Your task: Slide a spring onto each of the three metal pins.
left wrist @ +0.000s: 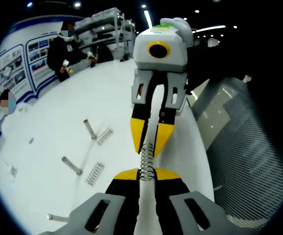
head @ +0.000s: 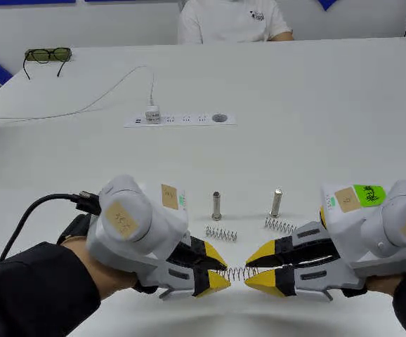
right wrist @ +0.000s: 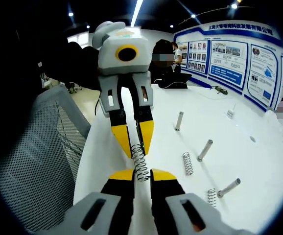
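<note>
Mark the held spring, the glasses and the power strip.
held spring (head: 239,272), head view, middle coils.
glasses (head: 61,53), head view, one lens.
power strip (head: 186,120), head view, bare middle.

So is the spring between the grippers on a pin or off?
Off. The spring hangs above the table, one end in the left gripper, the other in the right gripper; no pin runs through it.

white table (head: 329,91), mesh chair (right wrist: 38,161), wall posters (right wrist: 239,54)

Silver spring (head: 237,273), dull grey pins (head: 216,206), plain white tbl (head: 315,105).
</note>
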